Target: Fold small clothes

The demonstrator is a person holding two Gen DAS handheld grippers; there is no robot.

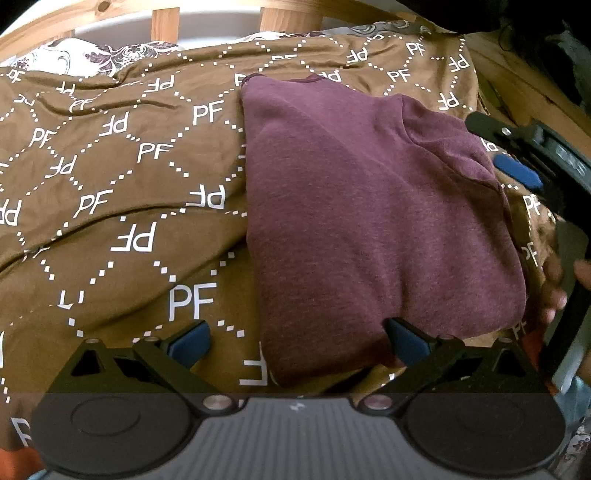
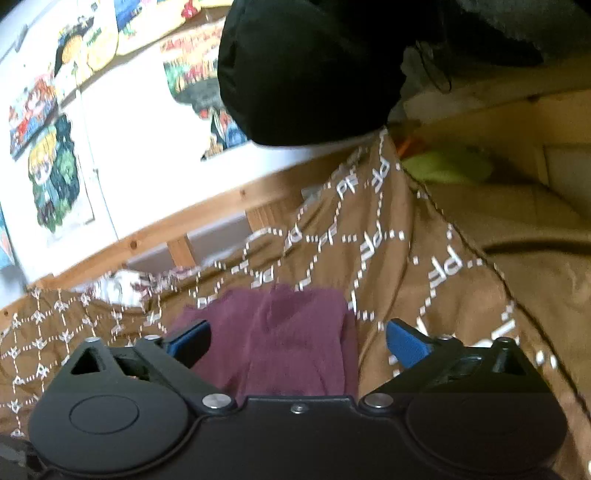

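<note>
From my left wrist camera I see a brown bedspread (image 1: pixel 122 206) printed with white "PF" letters and dotted diamond lines, rumpled into soft ridges, and on it lies the maroon garment (image 1: pixel 369 206), folded into a tall block that fills the middle right of the view. My left gripper (image 1: pixel 297 341) has its blue-padded fingers spread wide apart, holding nothing, the right pad at the garment's near edge and the left one over bare bedspread. At the far right my right gripper (image 1: pixel 517 173) shows a blue pad just beside the garment's right edge. Behind the bed runs a pale wooden frame (image 1: pixel 166 22) with upright slats, and a white floral pillow (image 1: pixel 77 59) peeks out at the head. My right wrist camera is blurred; its gripper (image 2: pixel 297 341) also stands apart and empty, with the garment (image 2: pixel 280 332) below between the fingers. Beyond I see the white wall hung with cartoon posters (image 2: pixel 55 173) and a black cushion-like shape (image 2: pixel 310 70) above
</note>
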